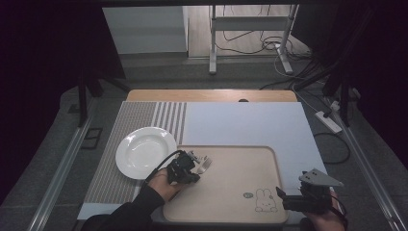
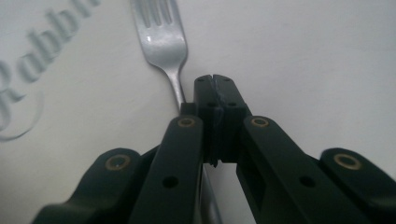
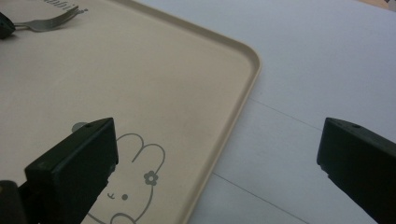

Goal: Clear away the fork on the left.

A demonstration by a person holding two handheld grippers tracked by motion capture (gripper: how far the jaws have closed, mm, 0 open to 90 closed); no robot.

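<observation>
Two grippers over tray point(image 1: 240, 192): left gripper point(image 2: 215, 88) jaws pressed together, fork point(image 2: 161, 37) lying just beside; right gripper point(image 3: 219, 154) jaws wide apart, holding nothing

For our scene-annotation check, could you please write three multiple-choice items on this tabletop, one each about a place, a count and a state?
1. Where does the silver metal fork lie?
A. on the round white ceramic plate
B. on the beige rectangular tray
C. on the striped mat

2. How many plates are on the table?
A. one
B. two
C. three

3. How do the black fingers of the right gripper stand?
A. closed together
B. clamped on the tray rim
C. wide apart

Answers:
1. B: in the high view the fork rests on the beige rectangular tray, near its upper left corner, with the left gripper at its handle.
2. A: a single round white ceramic plate sits left of the tray.
3. C: the right gripper view shows a wide gap between them, with nothing held.
</observation>
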